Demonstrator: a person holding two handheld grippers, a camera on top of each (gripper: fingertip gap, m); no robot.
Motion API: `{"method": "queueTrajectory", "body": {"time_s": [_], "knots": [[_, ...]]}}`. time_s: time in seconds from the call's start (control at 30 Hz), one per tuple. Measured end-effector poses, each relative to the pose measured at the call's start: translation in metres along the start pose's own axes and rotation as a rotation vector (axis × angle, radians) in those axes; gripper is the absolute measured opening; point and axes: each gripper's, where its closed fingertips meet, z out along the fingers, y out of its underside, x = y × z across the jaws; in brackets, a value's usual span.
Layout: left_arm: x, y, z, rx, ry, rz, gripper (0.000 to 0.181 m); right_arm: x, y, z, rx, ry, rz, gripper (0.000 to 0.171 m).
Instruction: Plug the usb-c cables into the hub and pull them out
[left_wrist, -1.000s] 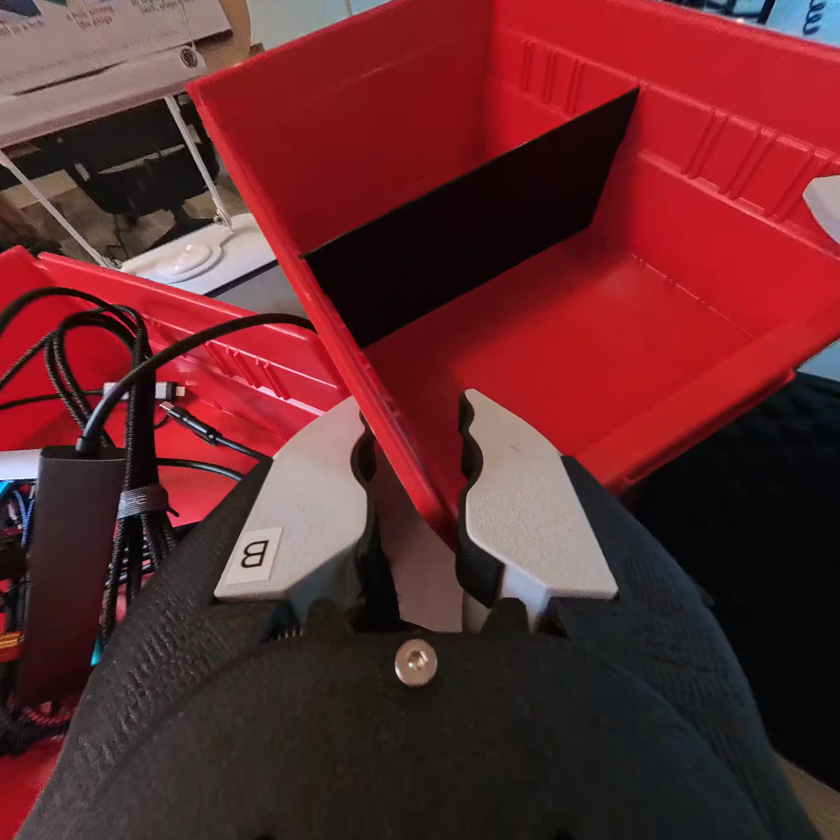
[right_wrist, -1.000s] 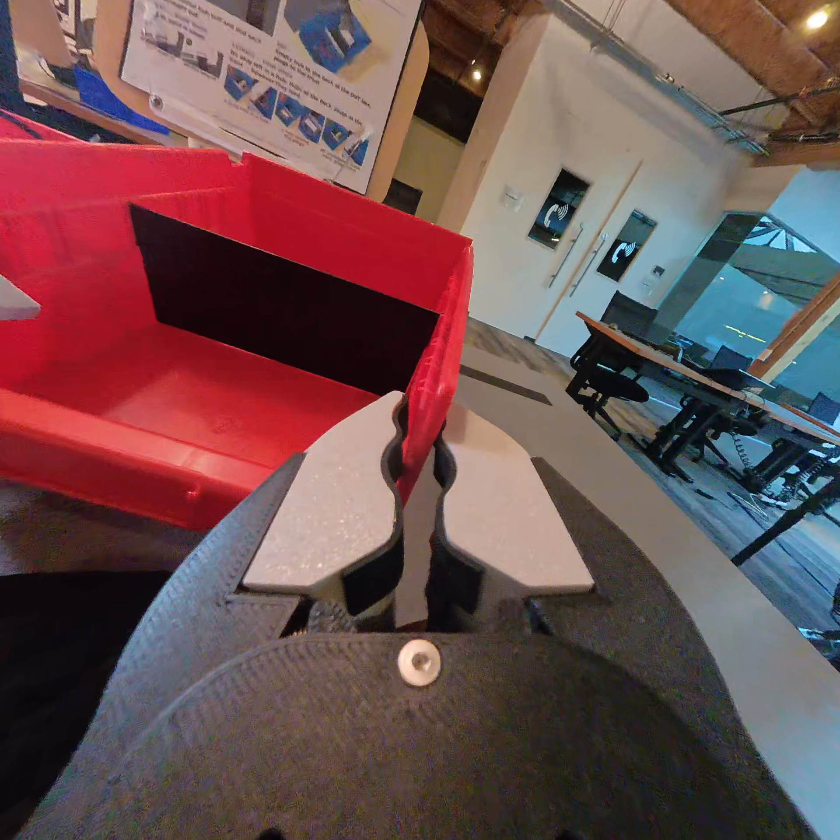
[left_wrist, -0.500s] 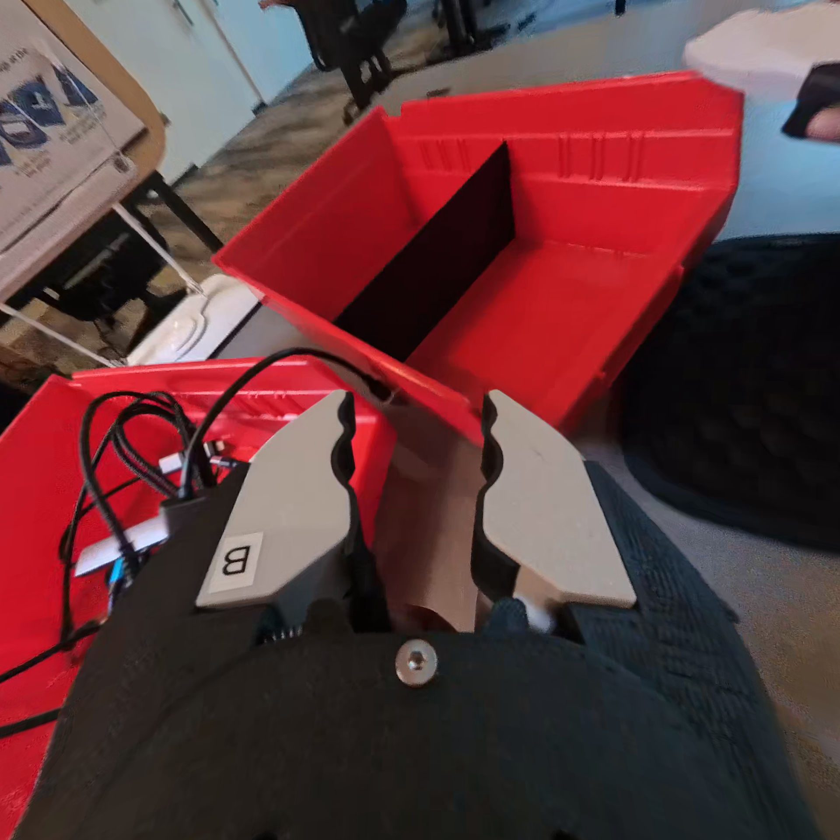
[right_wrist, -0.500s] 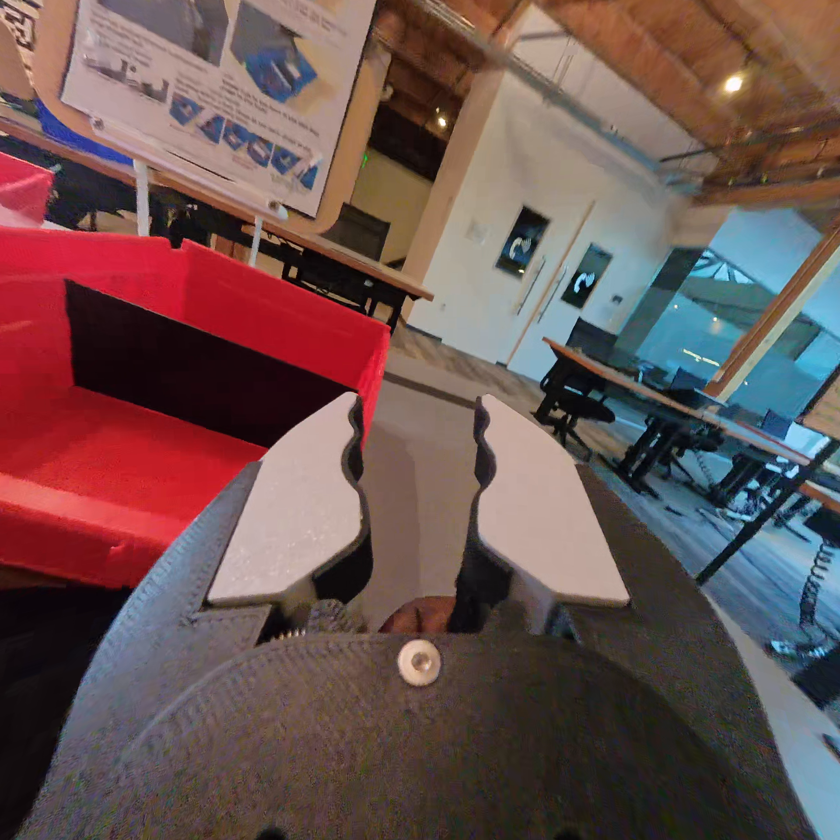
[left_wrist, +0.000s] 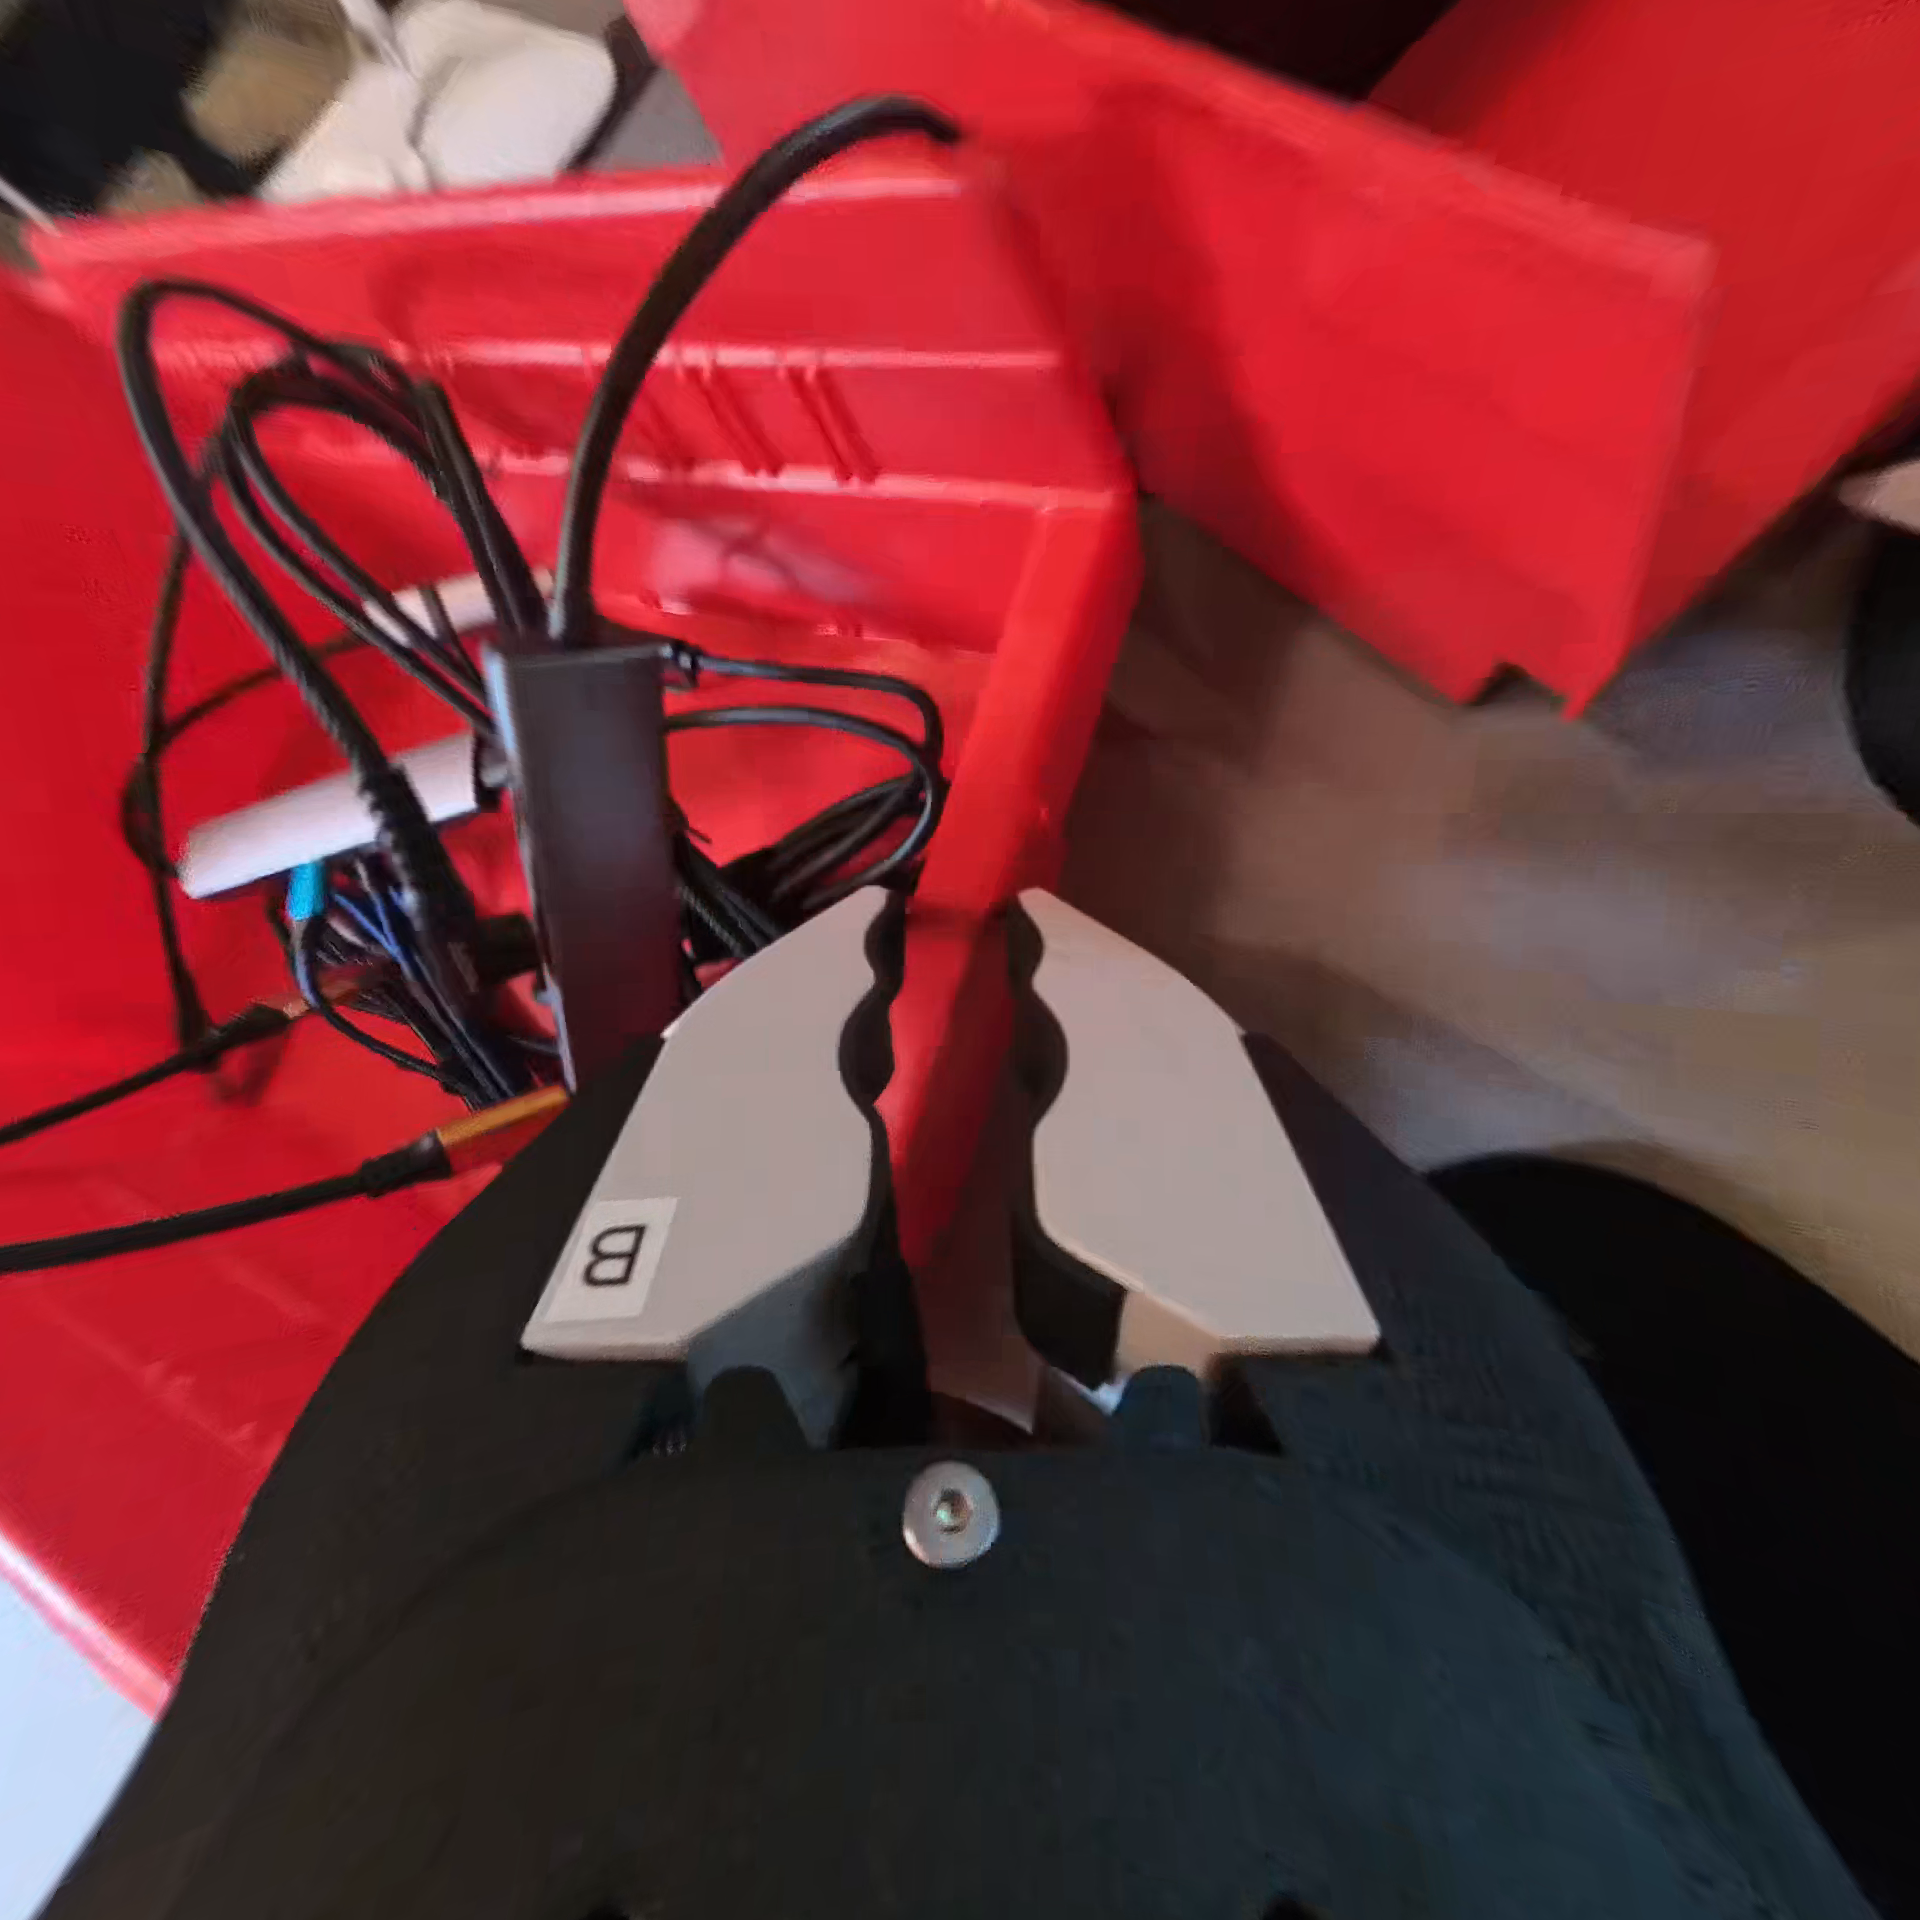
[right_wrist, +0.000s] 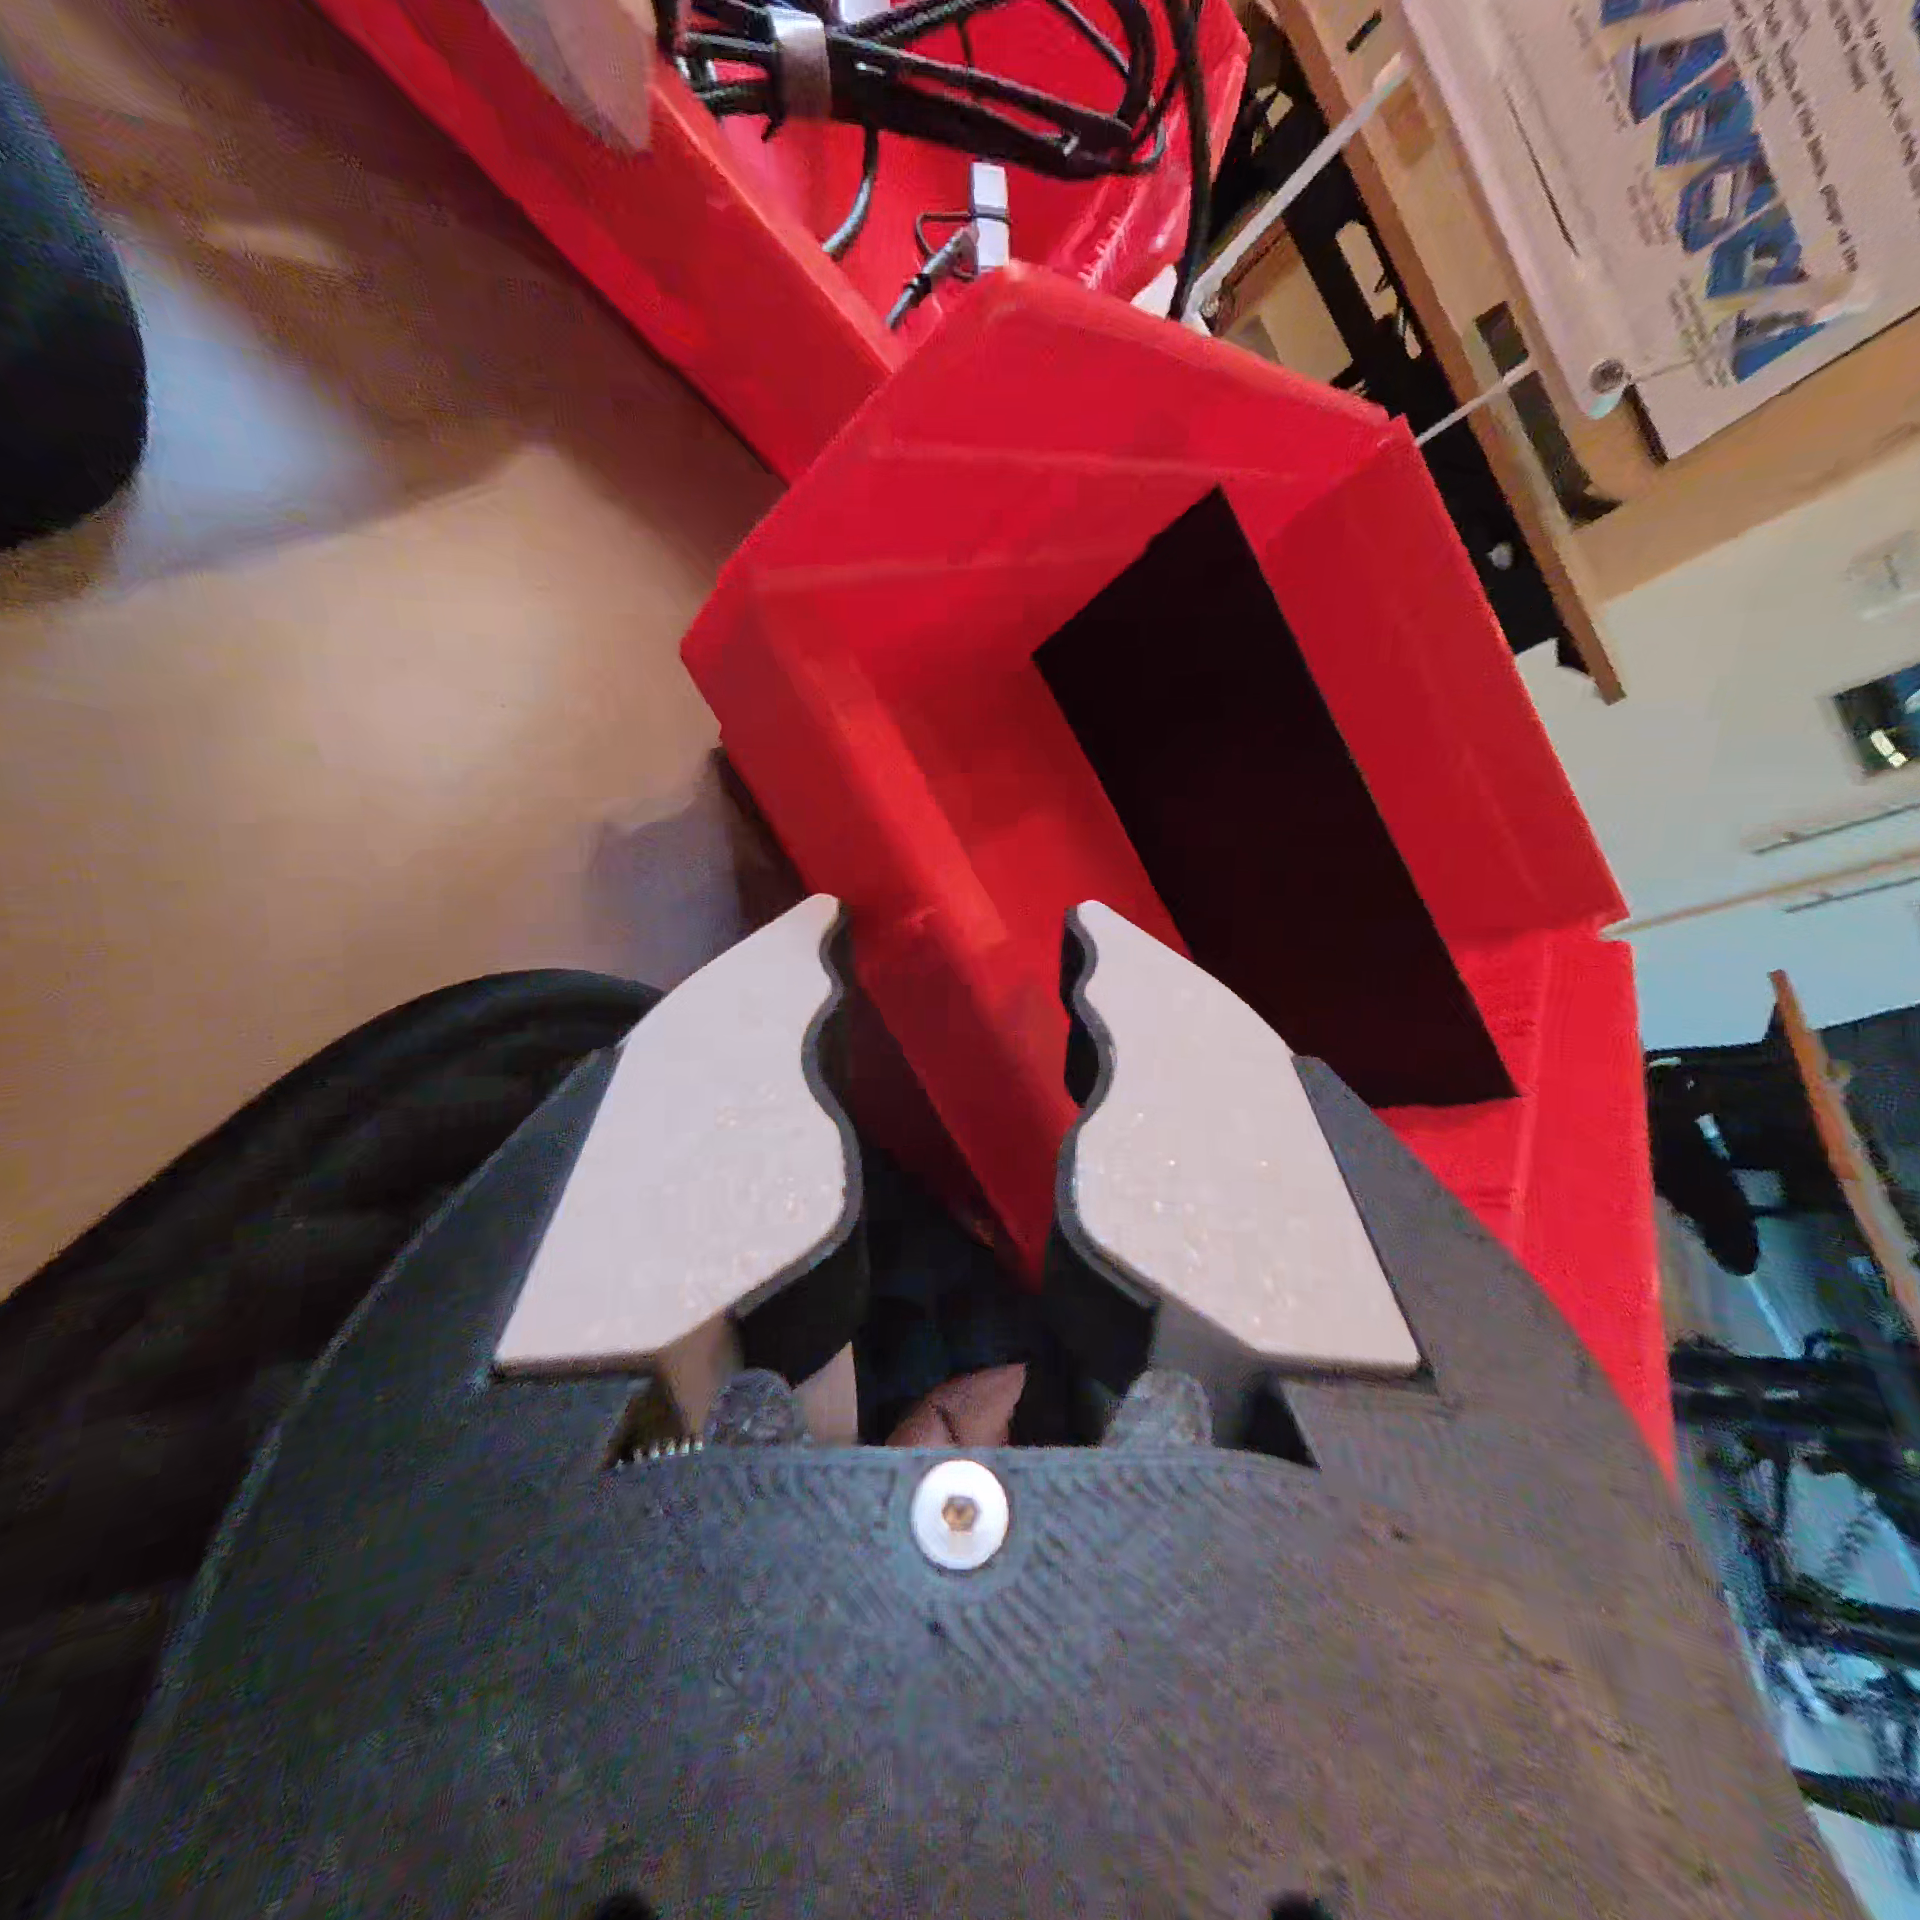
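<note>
**Left tool pinching the cable bin's wall, right tool spread at the empty bin**

The left tool (left_wrist: 951, 914) is pinched on the side wall of the red plastic bin of cables (left_wrist: 1039, 727). Just to the left of its fingers, inside that bin, the dark slim rectangular hub (left_wrist: 592, 821) stands among tangled black usb-c cables (left_wrist: 343, 665). The right tool (right_wrist: 951, 914) is spread, its fingers either side of the front lip of an empty red plastic bin with a black divider (right_wrist: 883, 644); whether they touch it is unclear. The grey tabletop (right_wrist: 312, 675) lies to its left.
</note>
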Motion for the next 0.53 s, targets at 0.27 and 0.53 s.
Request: {"method": "queueTrajectory", "body": {"time_s": [0.27, 0.53], "knots": [[-0.021, 0.041, -0.019, -0.072, 0.051, 0.064, 0.037, 0.044, 0.051, -0.006, -0.151, 0.077, 0.114, 0.029], [-0.027, 0.068, -0.011, -0.188, 0.055, 0.119, 0.038, 0.047, 0.054, 0.005, -0.131, -0.016, 0.138, 0.039]]}}
